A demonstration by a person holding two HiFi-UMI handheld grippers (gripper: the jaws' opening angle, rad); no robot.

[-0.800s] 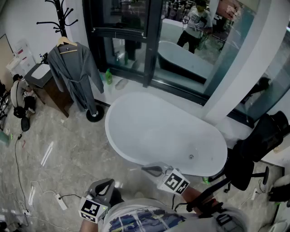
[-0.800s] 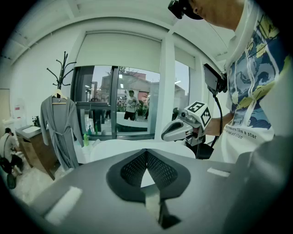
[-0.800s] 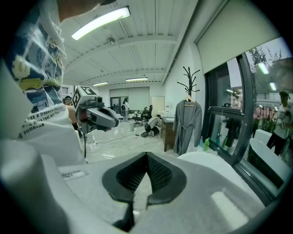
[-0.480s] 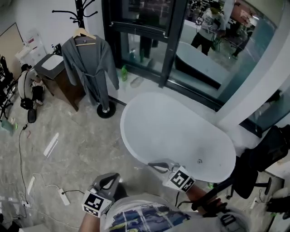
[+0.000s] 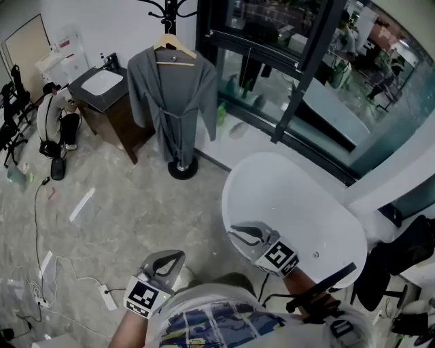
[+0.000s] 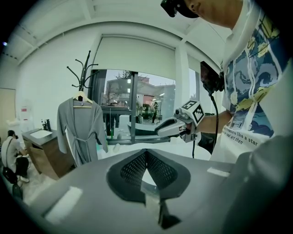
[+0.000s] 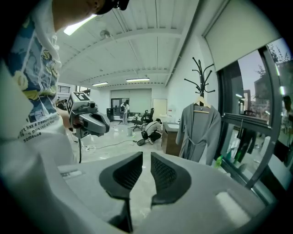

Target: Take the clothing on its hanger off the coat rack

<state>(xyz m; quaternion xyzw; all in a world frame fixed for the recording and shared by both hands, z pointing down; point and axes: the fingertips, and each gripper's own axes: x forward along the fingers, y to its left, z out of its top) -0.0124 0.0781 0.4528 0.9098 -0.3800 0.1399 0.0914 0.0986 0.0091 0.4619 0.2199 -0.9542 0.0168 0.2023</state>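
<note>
A grey robe [image 5: 173, 102] hangs on a wooden hanger [image 5: 171, 46] from the black coat rack [image 5: 165, 10], which stands at the top middle of the head view. Both grippers are far from it, low in that view and close to the person's body. My left gripper [image 5: 170, 258] is shut, its tips touching with nothing held. My right gripper [image 5: 239, 233] stands over the tub's near rim, its jaws a narrow slit apart and empty. The robe [image 6: 80, 128] shows at the left in the left gripper view. In the right gripper view the robe [image 7: 198, 130] is on the right.
A white bathtub [image 5: 292, 204] lies to the right of the rack's base [image 5: 182, 168]. A dark cabinet with a sink [image 5: 102, 85] stands left of the robe, with a crouching person [image 5: 58, 112] beside it. Cables and a power strip [image 5: 107, 297] lie on the floor at left.
The head view has swung left: the rack and robe moved from the upper left toward the top middle and look nearer. The grippers stay low and near the body.
</note>
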